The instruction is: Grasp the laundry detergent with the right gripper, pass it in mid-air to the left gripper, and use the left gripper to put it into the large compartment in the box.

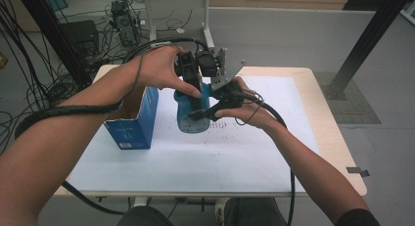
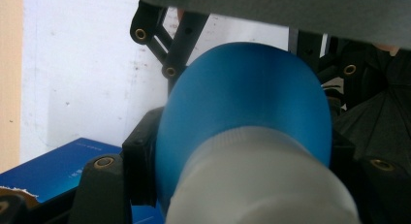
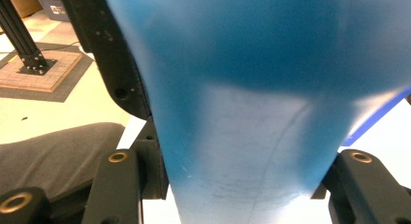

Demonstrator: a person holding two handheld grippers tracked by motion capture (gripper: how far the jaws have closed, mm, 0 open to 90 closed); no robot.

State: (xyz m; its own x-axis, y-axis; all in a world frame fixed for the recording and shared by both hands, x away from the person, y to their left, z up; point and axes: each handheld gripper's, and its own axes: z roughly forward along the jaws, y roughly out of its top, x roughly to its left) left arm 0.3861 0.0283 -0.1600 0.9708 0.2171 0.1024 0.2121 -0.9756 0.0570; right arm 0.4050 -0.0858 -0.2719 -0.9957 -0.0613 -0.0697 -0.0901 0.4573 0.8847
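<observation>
The bottle (image 1: 192,113), blue with a white cap, is held off the table (image 1: 274,152) just right of the open blue box (image 1: 134,123), which serves as landmark here. In the high view its long axis stands roughly upright, leaning a little, with its round base turned down and toward the person and its upper end hidden among the grippers. In the left gripper view the white cap (image 2: 261,185) points toward the camera, so the neck end faces that gripper.

The left gripper (image 1: 188,74) comes in above the box's right edge and points down onto the bottle's upper part. Its jaws are clamped on the bottle (image 2: 242,103) near the shoulder, one on each side. The left forearm stretches from the lower left corner across the box.

The right gripper (image 1: 215,106) lies farther right of the box, lower than the left, pointing sideways at the bottle. Its jaws are pressed against the lower body (image 3: 252,136) from both sides. The right hand (image 1: 249,111) wraps around the gripper from the right, forearm angling to the lower right corner.
</observation>
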